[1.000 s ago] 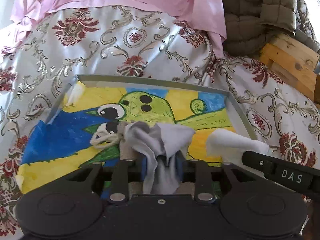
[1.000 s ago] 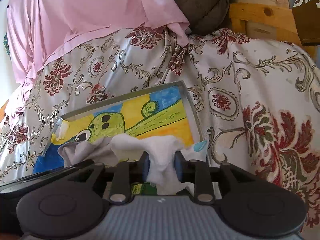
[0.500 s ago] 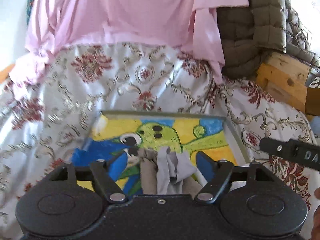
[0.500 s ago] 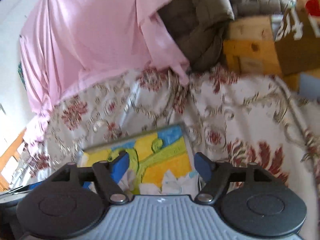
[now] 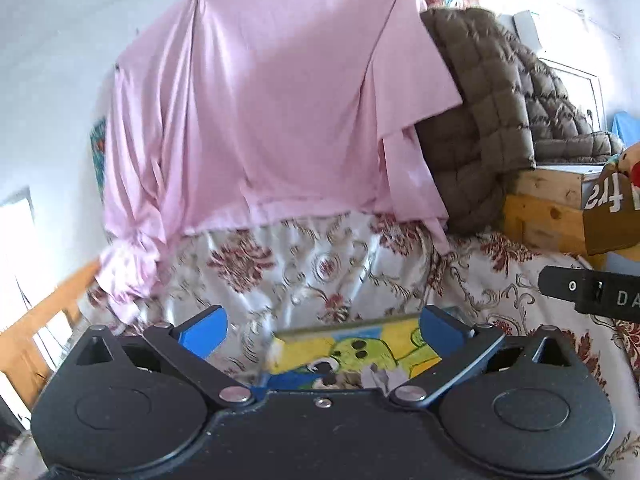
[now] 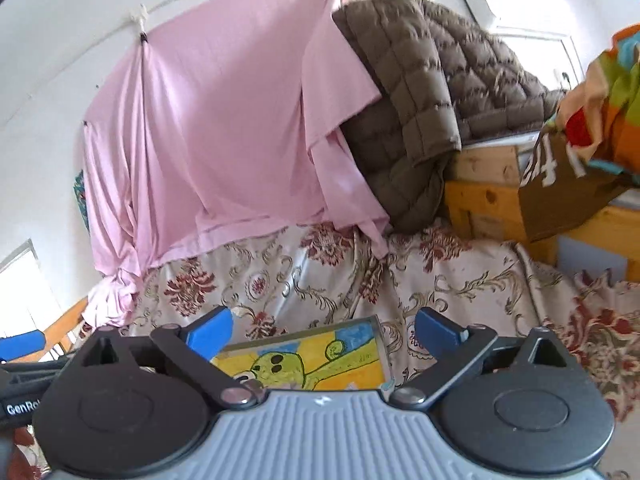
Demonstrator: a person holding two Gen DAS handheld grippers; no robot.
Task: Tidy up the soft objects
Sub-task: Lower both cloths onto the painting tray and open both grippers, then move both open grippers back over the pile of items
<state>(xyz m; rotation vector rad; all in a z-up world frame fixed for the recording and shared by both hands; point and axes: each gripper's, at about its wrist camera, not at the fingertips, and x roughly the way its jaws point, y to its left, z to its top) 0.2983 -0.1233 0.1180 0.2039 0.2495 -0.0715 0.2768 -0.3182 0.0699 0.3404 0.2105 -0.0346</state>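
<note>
Both hand-held grippers, left [image 5: 322,330] and right [image 6: 323,330], are opening wide with nothing inside, since the cloths [image 5: 374,378] lie on the tray [image 5: 348,326] at 6 o'clock.

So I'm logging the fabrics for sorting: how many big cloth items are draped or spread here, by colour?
Pink sheet: 1
Brown quilted jacket: 1
Floral bedspread: 1
Total: 3
</note>
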